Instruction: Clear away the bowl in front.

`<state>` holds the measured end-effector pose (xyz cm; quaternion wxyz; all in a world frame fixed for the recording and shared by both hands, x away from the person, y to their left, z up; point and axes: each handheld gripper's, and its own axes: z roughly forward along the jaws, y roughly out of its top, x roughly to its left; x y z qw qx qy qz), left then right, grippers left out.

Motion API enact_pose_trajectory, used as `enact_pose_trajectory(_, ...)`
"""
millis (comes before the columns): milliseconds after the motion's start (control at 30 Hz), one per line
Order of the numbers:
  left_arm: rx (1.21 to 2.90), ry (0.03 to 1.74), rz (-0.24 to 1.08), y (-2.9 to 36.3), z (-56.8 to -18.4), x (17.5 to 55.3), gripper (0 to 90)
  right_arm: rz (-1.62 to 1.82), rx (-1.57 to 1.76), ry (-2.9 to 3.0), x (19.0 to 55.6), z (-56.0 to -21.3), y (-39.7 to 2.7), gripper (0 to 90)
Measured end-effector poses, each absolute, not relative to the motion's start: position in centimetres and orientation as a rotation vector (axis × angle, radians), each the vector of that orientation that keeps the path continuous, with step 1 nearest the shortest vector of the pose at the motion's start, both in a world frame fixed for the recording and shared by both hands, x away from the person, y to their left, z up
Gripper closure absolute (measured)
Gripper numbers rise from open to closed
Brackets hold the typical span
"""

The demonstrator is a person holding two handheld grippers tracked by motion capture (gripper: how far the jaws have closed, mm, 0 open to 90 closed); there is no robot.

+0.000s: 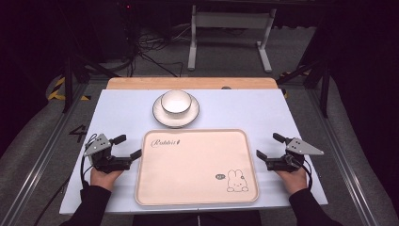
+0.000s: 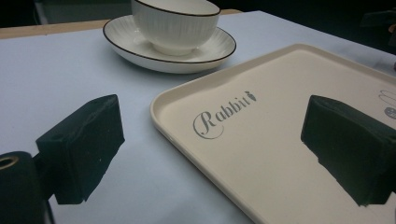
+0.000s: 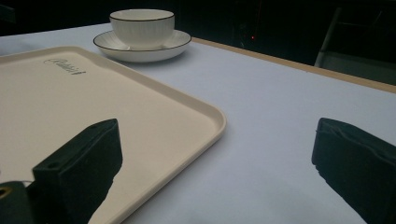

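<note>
No handling has begun. The left gripper (image 1: pixel 126 146) and right gripper (image 1: pixel 269 145) are held released, flanking the tray (image 1: pixel 196 165). The bowl (image 1: pixel 176 101) sits untouched on its saucer (image 1: pixel 160 116) beyond the tray.

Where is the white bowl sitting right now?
In the high view the white bowl sits on its saucer at the far middle of the table, just beyond the cream tray.

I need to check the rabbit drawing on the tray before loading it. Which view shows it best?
The high view: the rabbit drawing sits whole and unblocked in the tray's near right corner. The left gripper view catches just a sliver at its right edge; the right gripper view gives the tray's bare surface and lettering.
</note>
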<state>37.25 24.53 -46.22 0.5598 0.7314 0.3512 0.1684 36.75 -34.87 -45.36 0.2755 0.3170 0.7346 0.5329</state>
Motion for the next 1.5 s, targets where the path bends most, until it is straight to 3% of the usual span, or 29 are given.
enact_pose_trajectory(400, 1.720, 0.826, 0.359, 24.3, -45.3, 37.5, 5.7, 1.442, 0.850, 1.966, 36.7, -45.4, -34.9, 2.0)
enact_pose_trajectory(600, 1.729, 0.762, 0.457, 24.7, -42.6, 37.6, 5.7, 1.441, 0.883, 1.950, 36.8, -45.4, -35.0, 2.1)
enact_pose_trajectory(1167, 1.658, 0.731, 0.470, 24.2, -39.4, 38.8, 5.5, 1.471, 0.882, 1.953, 36.9, -45.4, -35.3, 3.7)
enact_pose_trajectory(1500, 1.664, 0.735, 0.461, 21.2, -39.7, 43.0, 7.8, 1.478, 0.888, 1.953, 36.8, -45.4, -35.3, 3.7)
